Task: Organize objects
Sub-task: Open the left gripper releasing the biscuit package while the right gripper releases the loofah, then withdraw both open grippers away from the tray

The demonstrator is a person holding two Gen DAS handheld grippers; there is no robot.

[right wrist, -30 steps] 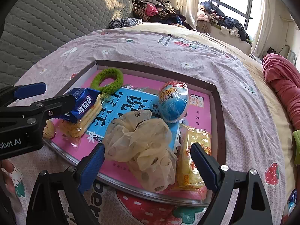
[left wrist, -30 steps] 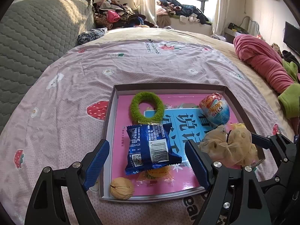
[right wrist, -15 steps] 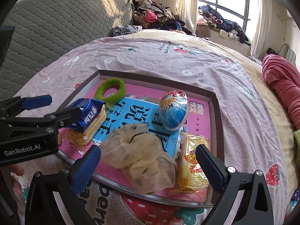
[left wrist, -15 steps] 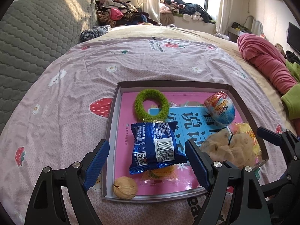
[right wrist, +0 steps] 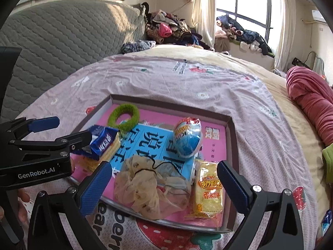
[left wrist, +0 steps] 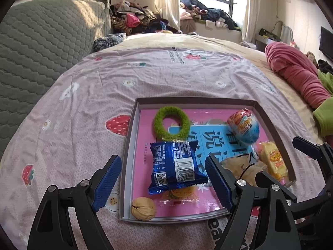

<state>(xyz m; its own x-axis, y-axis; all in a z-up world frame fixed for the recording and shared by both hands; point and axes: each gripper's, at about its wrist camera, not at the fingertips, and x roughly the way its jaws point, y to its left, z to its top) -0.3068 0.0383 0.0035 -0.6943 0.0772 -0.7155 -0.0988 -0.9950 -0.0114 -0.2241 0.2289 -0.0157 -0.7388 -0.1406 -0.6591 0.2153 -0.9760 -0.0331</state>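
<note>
A shallow grey box lid [left wrist: 133, 145] [right wrist: 231, 137] with a pink and blue inside lies on the bed. In it lie a green fuzzy ring [left wrist: 171, 124] [right wrist: 123, 117], a blue snack packet [left wrist: 175, 166] [right wrist: 103, 140], a walnut [left wrist: 143, 208], a blue surprise egg [left wrist: 243, 126] [right wrist: 187, 137], a beige scrunchie [left wrist: 241, 166] [right wrist: 152, 187] and a yellow rice cake packet [left wrist: 273, 162] [right wrist: 209, 187]. My left gripper [left wrist: 163, 180] is open above the blue packet. My right gripper [right wrist: 164, 187] is open above the scrunchie.
The lid rests on a lilac strawberry-print sheet [left wrist: 93, 95]. A grey quilted headboard [left wrist: 41, 45] stands at the left. A red blanket roll [left wrist: 295, 73] lies at the right. Heaps of clothes [left wrist: 141, 20] lie at the far end by the window.
Both grippers have drawn back and up from the lid, so the objects look smaller and lower. The scrunchie has settled flatter. Both stay open.
</note>
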